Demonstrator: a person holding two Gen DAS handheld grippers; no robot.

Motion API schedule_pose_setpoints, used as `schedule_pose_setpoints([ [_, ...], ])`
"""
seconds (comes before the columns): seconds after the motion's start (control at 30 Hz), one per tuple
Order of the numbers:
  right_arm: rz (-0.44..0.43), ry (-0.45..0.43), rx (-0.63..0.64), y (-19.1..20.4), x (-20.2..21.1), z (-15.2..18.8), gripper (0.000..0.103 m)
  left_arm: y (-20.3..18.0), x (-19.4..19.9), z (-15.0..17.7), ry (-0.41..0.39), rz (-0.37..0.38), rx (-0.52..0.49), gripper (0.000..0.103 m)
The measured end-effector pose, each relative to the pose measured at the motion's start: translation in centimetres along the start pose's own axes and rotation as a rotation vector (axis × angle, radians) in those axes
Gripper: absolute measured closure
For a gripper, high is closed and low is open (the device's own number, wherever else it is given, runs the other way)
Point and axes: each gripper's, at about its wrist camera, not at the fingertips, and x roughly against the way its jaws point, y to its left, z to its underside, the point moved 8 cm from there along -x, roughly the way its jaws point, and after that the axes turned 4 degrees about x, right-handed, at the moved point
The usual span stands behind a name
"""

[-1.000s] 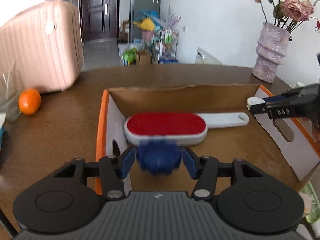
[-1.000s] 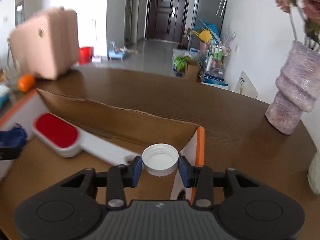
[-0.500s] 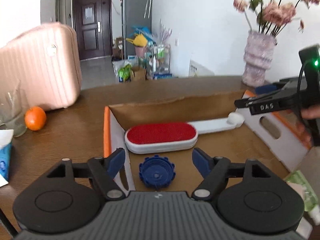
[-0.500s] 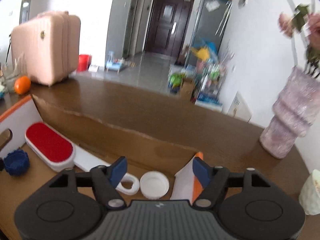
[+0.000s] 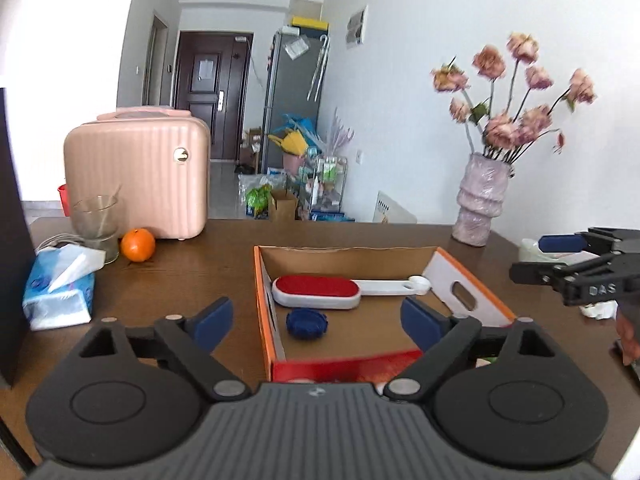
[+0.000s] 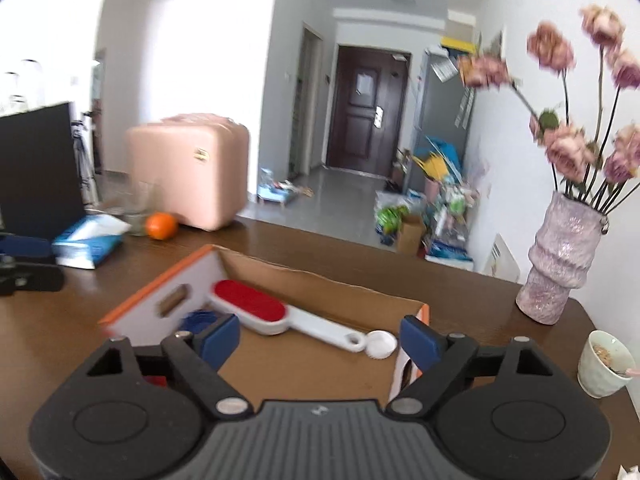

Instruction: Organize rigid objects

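Observation:
An orange-edged cardboard box (image 5: 262,300) sits on the brown table. Inside lie a red-and-white lint brush (image 5: 316,291), a blue cap (image 5: 307,322) and a white cap (image 5: 419,281). The box (image 6: 160,290), brush (image 6: 250,306), blue cap (image 6: 196,320) and white cap (image 6: 381,344) also show in the right wrist view. My left gripper (image 5: 316,318) is open and empty, held back above the box's near edge. My right gripper (image 6: 320,338) is open and empty above the box's right end.
A pink suitcase (image 5: 140,176), a glass (image 5: 96,224), an orange (image 5: 138,244) and a tissue pack (image 5: 60,284) stand at the left. A vase of flowers (image 5: 482,208) stands at the back right. A small cup (image 6: 604,364) sits at the right.
Both grippers opened and let their caps drop into the box, the blue one from the left, the white one from the right. Both then pulled back and up.

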Motion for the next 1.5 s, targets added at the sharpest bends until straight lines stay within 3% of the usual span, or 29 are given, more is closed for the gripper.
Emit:
schedule_pose_setpoints([
  [0.13, 0.0, -0.07, 0.008, 2.5, 5.4, 1.5, 0.011, 0.7, 4.0, 3.0, -0.053, -0.11, 0.008, 0.002],
  [0.23, 0.012, -0.091, -0.006, 3.8, 8.1, 3.9, 0.009, 0.8, 7.1, 5.7, -0.069, -0.147, 0.053, 0.002],
  [0.3, 0.057, -0.098, -0.007, 4.7, 9.7, 6.1, 0.009, 0.4, 9.1, 7.5, -0.074, -0.175, 0.052, 0.001],
  [0.43, 0.226, -0.098, -0.019, 5.6, 12.4, 11.4, 0.009, -0.4, 12.5, 11.4, -0.075, -0.247, 0.019, 0.0],
  [0.5, 0.181, -0.06, -0.072, 6.2, 13.1, 14.1, 0.009, -1.1, 13.5, 13.3, -0.056, -0.253, -0.033, 0.0],
  [0.57, 0.106, -0.009, -0.099, 6.9, 13.5, 16.3, 0.009, -1.4, 14.0, 14.3, -0.047, -0.307, -0.093, 0.0],
  [0.63, 0.113, 0.011, -0.091, 7.0, 14.2, 17.7, 0.009, -1.9, 14.5, 14.5, -0.056, -0.345, -0.118, 0.0],
  [0.77, 0.146, 0.0, -0.145, 5.9, 16.0, 18.3, 0.009, -3.2, 15.4, 14.4, -0.084, -0.295, -0.084, 0.0],
  [1.1, 0.124, 0.011, -0.212, 4.2, 15.0, 19.0, 0.009, -3.7, 11.5, 15.6, -0.006, -0.286, -0.064, 0.0],
  [1.23, 0.126, 0.035, -0.227, 3.7, 13.3, 19.4, 0.01, -2.9, 8.2, 15.4, 0.037, -0.273, 0.004, 0.0],
  [1.4, 0.094, 0.076, -0.234, 2.6, 10.2, 18.8, 0.026, -1.9, 2.7, 14.1, 0.063, -0.313, 0.015, 0.001],
  [1.5, 0.092, 0.087, -0.217, 1.8, 8.1, 17.8, 0.039, -1.8, -0.4, 12.5, 0.059, -0.29, 0.024, 0.01],
])
